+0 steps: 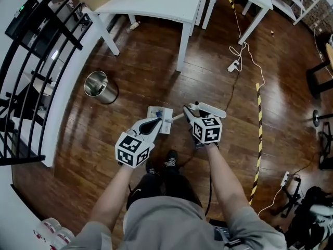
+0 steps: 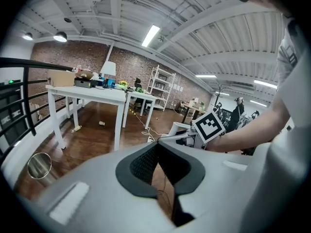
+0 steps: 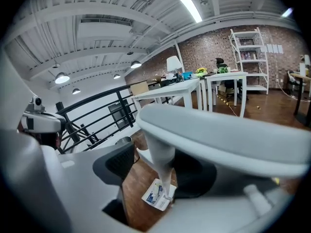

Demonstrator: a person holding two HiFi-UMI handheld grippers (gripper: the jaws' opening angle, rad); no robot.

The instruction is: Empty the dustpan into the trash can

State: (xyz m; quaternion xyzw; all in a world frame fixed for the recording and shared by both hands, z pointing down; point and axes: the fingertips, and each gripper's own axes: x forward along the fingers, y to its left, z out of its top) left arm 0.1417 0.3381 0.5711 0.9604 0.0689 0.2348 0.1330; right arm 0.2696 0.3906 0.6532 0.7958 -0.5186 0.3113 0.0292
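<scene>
A white dustpan (image 1: 158, 120) with blue and white scraps in it stands on the wooden floor, also in the right gripper view (image 3: 156, 195). Its long white handle (image 3: 163, 164) rises to a broad top grip (image 1: 210, 110). My right gripper (image 1: 190, 112) is open, and the handle stands between its pads (image 3: 119, 164) with a gap on the left side. The left gripper (image 1: 152, 125) hangs just left of the dustpan, fingertips together and nothing between them (image 2: 156, 147). The round metal trash can (image 1: 101, 87) stands open on the floor to the far left (image 2: 39, 165).
White tables (image 1: 156, 4) stand beyond the dustpan. A black railing (image 1: 31, 61) and a white ledge run along the left. A power strip with cables (image 1: 234, 64) and yellow-black floor tape (image 1: 258, 134) lie to the right. The person's shoes (image 1: 169, 160) are behind the dustpan.
</scene>
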